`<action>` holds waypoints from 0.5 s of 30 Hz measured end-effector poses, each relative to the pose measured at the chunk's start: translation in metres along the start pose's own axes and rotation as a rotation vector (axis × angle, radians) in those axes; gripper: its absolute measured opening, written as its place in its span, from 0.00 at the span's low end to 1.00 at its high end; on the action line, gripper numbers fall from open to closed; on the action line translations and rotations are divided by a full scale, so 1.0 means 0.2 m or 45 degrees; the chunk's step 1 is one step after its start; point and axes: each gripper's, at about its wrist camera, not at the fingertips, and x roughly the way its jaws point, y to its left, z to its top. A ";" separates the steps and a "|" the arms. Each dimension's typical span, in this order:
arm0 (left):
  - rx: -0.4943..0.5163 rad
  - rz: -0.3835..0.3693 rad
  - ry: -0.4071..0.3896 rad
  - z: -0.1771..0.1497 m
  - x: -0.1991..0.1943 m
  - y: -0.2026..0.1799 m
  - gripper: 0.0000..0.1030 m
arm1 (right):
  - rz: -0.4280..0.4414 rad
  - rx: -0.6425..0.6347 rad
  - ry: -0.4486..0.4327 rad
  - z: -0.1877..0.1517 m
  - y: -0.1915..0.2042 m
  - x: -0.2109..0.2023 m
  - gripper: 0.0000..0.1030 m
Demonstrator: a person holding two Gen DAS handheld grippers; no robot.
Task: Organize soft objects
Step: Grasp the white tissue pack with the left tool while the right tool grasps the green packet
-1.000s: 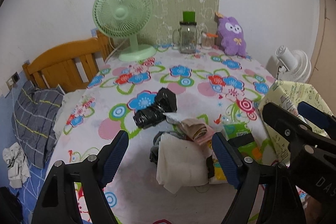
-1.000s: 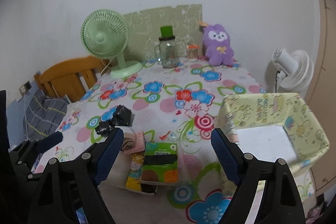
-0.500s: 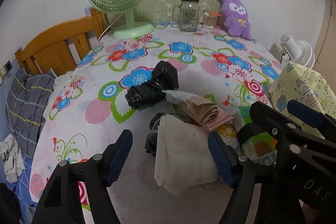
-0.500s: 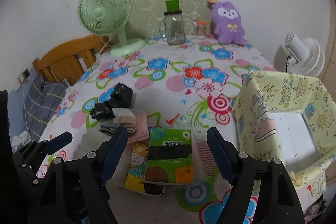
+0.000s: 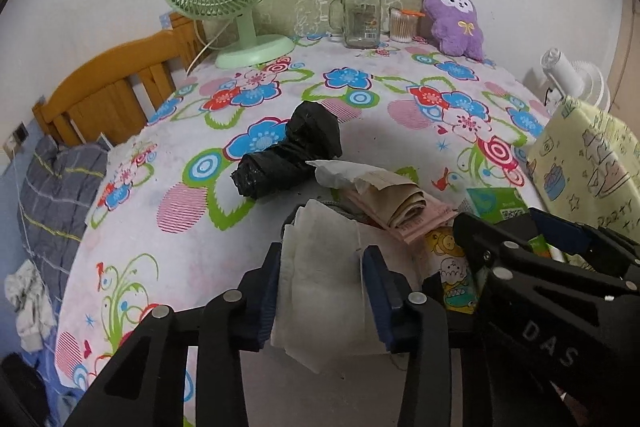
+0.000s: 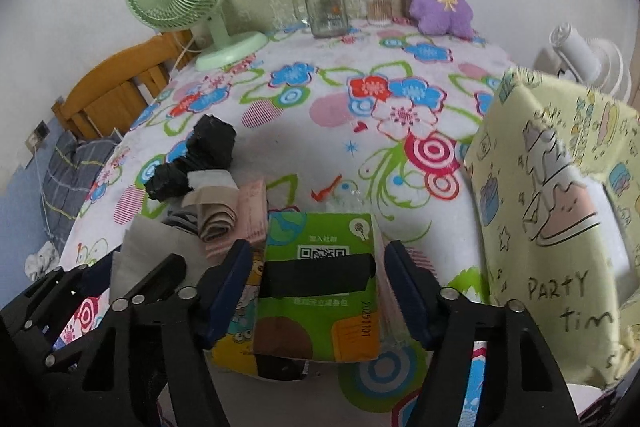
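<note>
- Left wrist view: my left gripper (image 5: 322, 291) sits over the white cloth (image 5: 320, 283) at the near table edge. Jaws have just been closing, now narrow, blue pads hard against both cloth sides; I read it as gripped.
- Cloth's long axis runs away from me, along the fingers, so the pinch goes across its short width. Good line.
- Behind the cloth: beige roll (image 5: 400, 203) on a pink pack (image 5: 420, 227), black bag roll (image 5: 288, 159) further back left.
- Right gripper (image 5: 520, 239) just right of mine, over the green pack (image 5: 496, 205).
- Bin (image 5: 588, 163) far right, well apart from my left claw; a long carry from here.
- Right wrist view: right gripper (image 6: 318, 291) straddles the green pack (image 6: 320, 283). Jaws have just been closing, mid-wide; pads just beside the pack's edges, contact not clear, so I'd call it not yet clamped.
- Pack's long axis points away, along the fingers, resting on a cartoon pack (image 6: 236, 323).
- Bin (image 6: 560, 219) right beside this claw; right hand is nearer for the drop.
</note>
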 end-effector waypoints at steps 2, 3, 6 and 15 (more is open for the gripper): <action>0.016 0.010 -0.005 0.00 0.00 -0.01 0.36 | 0.011 0.034 0.036 0.00 -0.01 0.03 0.59; 0.019 0.010 -0.007 0.00 0.00 -0.01 0.32 | 0.019 0.045 0.045 -0.01 -0.02 0.04 0.55; 0.020 0.009 -0.015 0.01 -0.01 -0.01 0.26 | 0.025 0.052 0.042 0.00 -0.02 0.03 0.52; -0.006 -0.048 -0.035 0.04 -0.05 -0.02 0.10 | 0.033 0.030 0.038 0.00 -0.01 -0.02 0.47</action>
